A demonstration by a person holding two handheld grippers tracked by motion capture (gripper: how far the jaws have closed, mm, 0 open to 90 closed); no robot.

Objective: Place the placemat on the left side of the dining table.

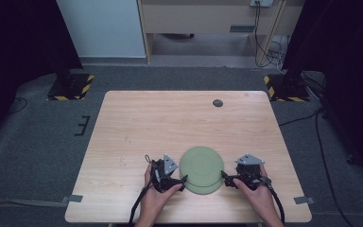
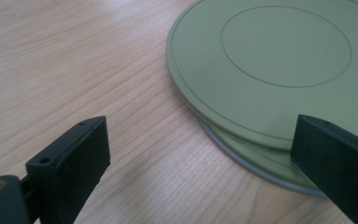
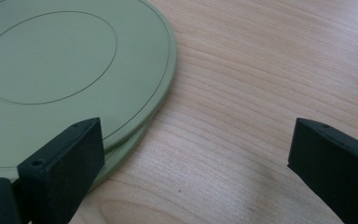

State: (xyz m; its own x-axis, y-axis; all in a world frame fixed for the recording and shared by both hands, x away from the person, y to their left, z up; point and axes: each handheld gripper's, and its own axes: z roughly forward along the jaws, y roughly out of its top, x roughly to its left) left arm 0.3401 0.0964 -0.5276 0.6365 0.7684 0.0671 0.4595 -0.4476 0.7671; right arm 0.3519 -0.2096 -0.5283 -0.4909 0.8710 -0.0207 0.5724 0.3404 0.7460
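Two flat green round plates lie stacked on the wooden table [image 1: 137, 123] near its front edge. The top plate [image 1: 201, 165] [image 2: 279, 60] [image 3: 65, 60] sits a little off centre on the lower plate [image 1: 203, 190] [image 2: 261, 158] [image 3: 126, 149]. My left gripper [image 1: 177, 182] [image 2: 200, 126] rests low at the stack's left rim, open, with one jaw over the plate's edge and the other over bare wood. At the stack's right rim, my right gripper [image 1: 228, 178] [image 3: 196, 127] is open too, one jaw in front of the rim. Neither holds anything.
A small dark disc [image 1: 218, 102] is set in the table near its far edge. Grey tape tabs [image 1: 74, 198] mark the front corners. Black stands on hazard-striped bases [image 1: 71, 87] flank the table on the carpet. Bare wood stretches behind the plates.
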